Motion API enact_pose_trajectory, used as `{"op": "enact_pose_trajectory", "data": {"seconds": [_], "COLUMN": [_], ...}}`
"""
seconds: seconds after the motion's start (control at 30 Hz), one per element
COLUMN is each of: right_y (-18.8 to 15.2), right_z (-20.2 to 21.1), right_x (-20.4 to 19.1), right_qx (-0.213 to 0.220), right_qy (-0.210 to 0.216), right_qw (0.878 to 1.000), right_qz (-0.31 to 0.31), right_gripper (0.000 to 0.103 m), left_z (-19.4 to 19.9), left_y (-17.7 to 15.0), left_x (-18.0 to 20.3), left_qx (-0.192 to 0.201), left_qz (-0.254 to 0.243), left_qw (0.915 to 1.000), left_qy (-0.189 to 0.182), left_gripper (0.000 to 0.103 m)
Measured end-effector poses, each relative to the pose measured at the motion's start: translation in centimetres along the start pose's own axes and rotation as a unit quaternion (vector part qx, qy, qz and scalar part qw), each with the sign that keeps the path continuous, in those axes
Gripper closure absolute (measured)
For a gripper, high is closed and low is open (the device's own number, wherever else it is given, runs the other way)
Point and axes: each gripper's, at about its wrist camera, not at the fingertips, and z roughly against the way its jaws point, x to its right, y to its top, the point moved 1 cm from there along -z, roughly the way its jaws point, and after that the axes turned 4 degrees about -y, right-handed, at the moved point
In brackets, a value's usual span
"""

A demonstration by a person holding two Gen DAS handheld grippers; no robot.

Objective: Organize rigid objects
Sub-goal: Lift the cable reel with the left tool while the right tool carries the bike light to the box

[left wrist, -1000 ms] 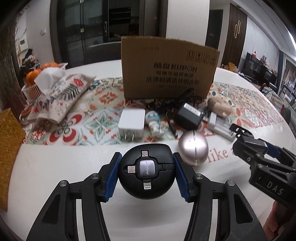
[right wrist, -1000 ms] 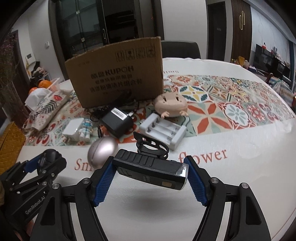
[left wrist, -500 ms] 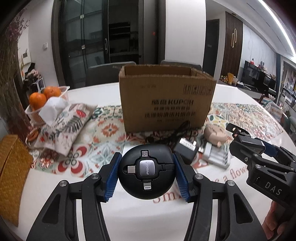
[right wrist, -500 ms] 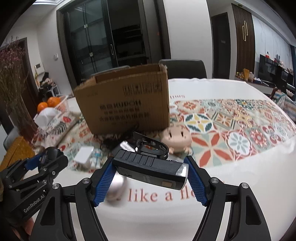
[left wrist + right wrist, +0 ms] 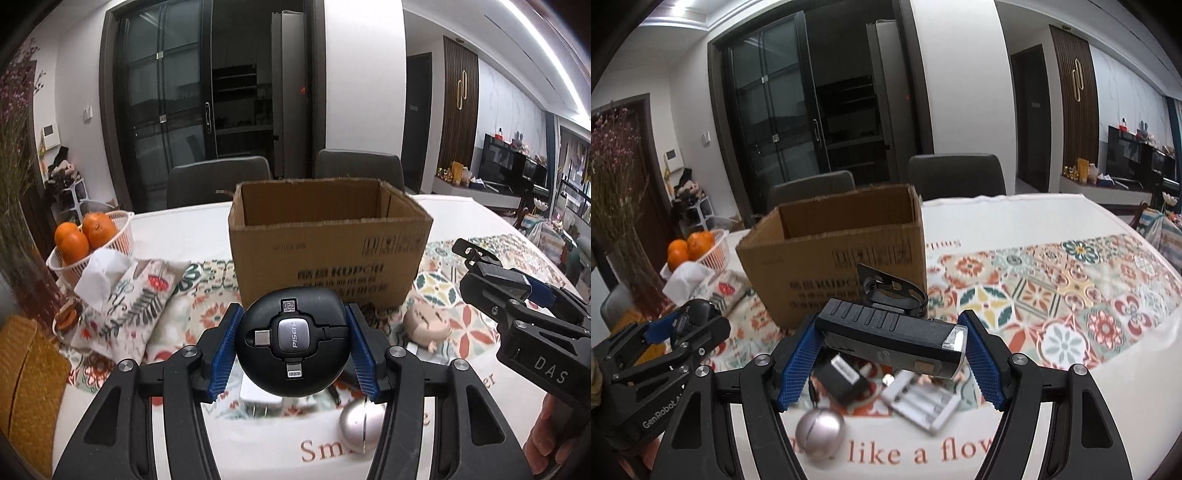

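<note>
While both loads clear the table, now lifted to the height of the cardboard box (image 5: 328,251), its open top newly visible. Left gripper (image 5: 293,349) clamped on the round black cable reel (image 5: 293,341); right gripper (image 5: 890,345) pinching the black bike light (image 5: 892,338) end to end. Both short of the box, above the silver egg (image 5: 820,430) and battery charger (image 5: 925,404). Likely next: over the rim, then release.

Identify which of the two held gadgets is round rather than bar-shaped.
The black multi-plug cable reel in the left tool: a disc with connectors. The right tool clamps a long black bike light.
</note>
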Motion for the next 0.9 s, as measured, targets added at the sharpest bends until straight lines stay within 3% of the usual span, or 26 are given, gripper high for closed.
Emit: {"op": "enact_pose_trajectory", "data": {"seconds": [0.43, 0.9], "right_y": [5.1, 9.8], "right_z": [-0.6, -2.8], "right_x": [-0.8, -2.0], "right_qx": [0.041, 0.024], "right_qy": [0.008, 0.024], "right_qw": [0.999, 0.999], "right_qz": [0.016, 0.042], "right_gripper": [0.028, 0.028], "left_z": [-0.3, -2.4], "left_y": [4.7, 9.4], "left_x": [-0.5, -0.9], "left_qx": [0.023, 0.011], "left_qz": [-0.010, -0.034], "left_qw": [0.9996, 0.9993], "left_qy": [0.011, 0.006], "left_gripper": [0.049, 0.049]}}
